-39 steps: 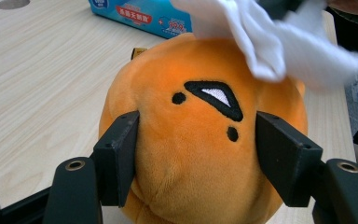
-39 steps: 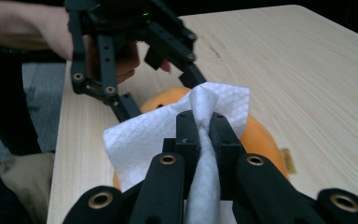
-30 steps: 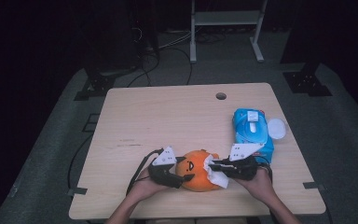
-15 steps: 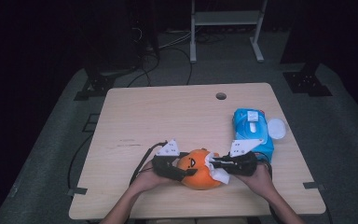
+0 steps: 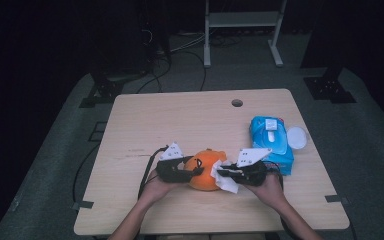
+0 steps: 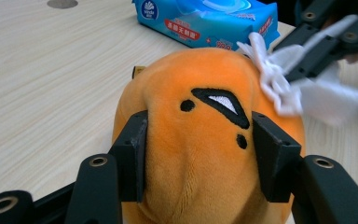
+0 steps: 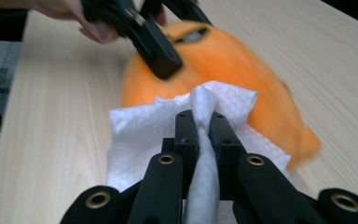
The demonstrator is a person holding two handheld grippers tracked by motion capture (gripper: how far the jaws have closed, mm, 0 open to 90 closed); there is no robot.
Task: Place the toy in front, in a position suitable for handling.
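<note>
Since the earlier frame my left gripper point(image 5: 196, 171) had slid in from the left toward the round orange plush toy with a stitched black face point(image 5: 207, 169), and its jaws had just been closing around it. In the left gripper view those jaws stood on either side of the toy's point(image 6: 205, 140) face, their black pads pressed into the plush. My right gripper point(image 5: 221, 173) held its place at the toy's right side, its jaws clamped together on a crumpled white wet wipe point(image 5: 224, 176); in the right gripper view the wipe point(image 7: 205, 116) was pinched upright between them, its loose folds spread against the orange fabric point(image 7: 233, 70). The toy sat on the pale wooden worktop point(image 5: 180, 125) near its front edge, between my two hands. Just behind the right gripper lay a blue plastic pack of wet wipes point(image 5: 271, 142), with a round white lid point(image 5: 296, 137) beside it toward the worktop's right edge.
</note>
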